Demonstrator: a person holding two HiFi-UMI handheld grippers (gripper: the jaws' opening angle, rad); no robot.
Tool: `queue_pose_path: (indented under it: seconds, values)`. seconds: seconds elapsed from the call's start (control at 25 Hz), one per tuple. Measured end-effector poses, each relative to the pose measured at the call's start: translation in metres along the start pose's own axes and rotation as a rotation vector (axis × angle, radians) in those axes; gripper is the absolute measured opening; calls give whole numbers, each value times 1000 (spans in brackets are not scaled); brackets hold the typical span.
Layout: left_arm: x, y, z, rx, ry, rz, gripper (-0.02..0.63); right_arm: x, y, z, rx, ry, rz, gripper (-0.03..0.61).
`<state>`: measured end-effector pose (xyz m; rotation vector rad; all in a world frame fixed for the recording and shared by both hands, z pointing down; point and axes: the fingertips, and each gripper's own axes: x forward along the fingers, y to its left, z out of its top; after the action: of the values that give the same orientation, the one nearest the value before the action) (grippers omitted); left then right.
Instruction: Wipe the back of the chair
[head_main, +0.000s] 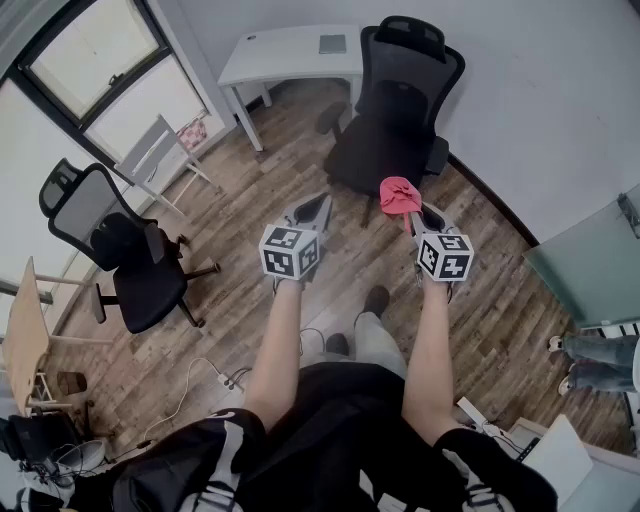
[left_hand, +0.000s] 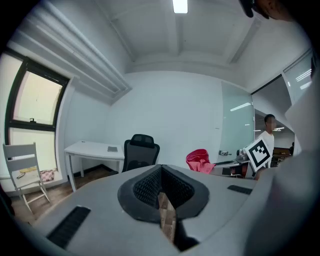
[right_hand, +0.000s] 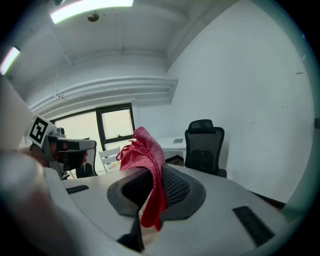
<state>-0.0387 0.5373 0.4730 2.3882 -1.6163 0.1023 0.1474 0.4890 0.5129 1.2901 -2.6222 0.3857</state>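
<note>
Right gripper (head_main: 412, 213): jaws clamped on red cloth (head_main: 398, 194), with most of cloth bunched above tips. Left gripper (head_main: 314, 207): jaws closed together, nothing between. Both held out over wood floor (head_main: 250, 190), well apart from target. Black mesh office chair (head_main: 395, 100) ahead: seat toward person, backrest toward wall, beside white desk (head_main: 290, 55). Judgement: approach first, steady or swivel chair with empty gripper, then press bunched cloth flat against mesh and stroke headrest downward in overlapping passes.

Open floor (head_main: 262, 195) before chair (head_main: 398, 105); desk (head_main: 285, 55) beside it.
</note>
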Motion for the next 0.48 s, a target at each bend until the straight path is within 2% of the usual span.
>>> queue_pose_path:
  seconds: [0.2,0.48]
  values:
    - [33,14,6,-10,1,2,25,28,-21,11,0,0,2,66]
    - [108,38,27,-17,6,5,25,86,-76,35,30,1,1,66]
